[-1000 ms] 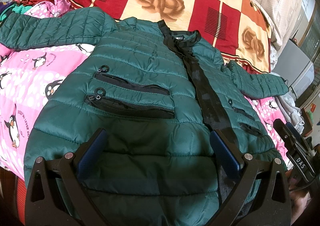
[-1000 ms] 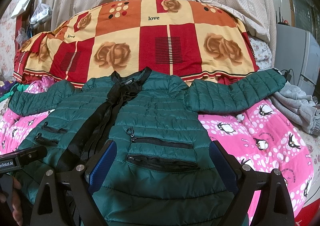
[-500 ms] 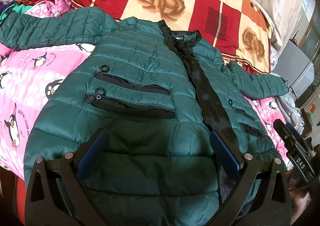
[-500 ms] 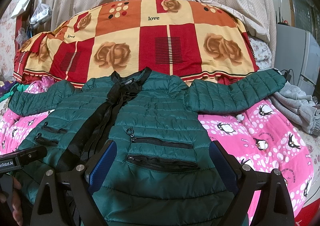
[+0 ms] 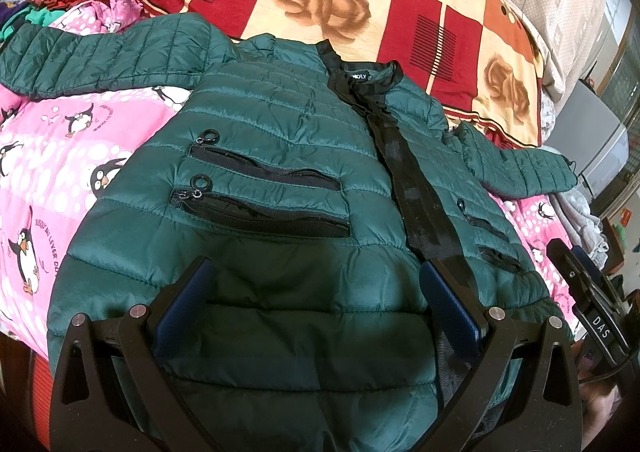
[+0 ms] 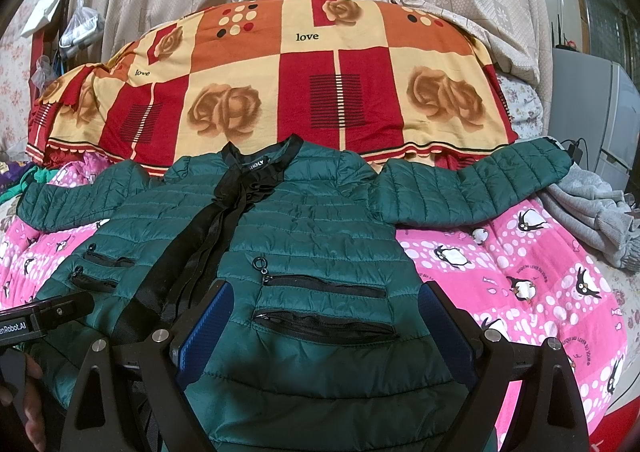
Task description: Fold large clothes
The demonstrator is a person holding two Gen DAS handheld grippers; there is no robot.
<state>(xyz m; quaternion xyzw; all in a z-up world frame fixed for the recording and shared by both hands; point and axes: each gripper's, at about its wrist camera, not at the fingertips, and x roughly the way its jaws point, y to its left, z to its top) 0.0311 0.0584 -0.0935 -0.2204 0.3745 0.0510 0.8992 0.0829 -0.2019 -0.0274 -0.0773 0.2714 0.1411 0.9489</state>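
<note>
A dark green quilted jacket [image 5: 280, 124] lies face up on the bed, front closed, with a black placket, black zip pockets and both sleeves spread out sideways. It also shows in the right wrist view [image 6: 320, 220]. My left gripper [image 5: 316, 292] is open and empty, hovering over the jacket's lower left part near the hem. My right gripper [image 6: 324, 312] is open and empty, over the lower right part by the pockets. The jacket's hem is hidden below both grippers.
The jacket rests on a pink penguin-print bedcover [image 6: 520, 272]. A red and cream rose-pattern blanket [image 6: 304, 84] is heaped behind the collar. A grey garment [image 6: 588, 212] lies at the right, by the sleeve end. A grey appliance [image 6: 600, 112] stands beyond it.
</note>
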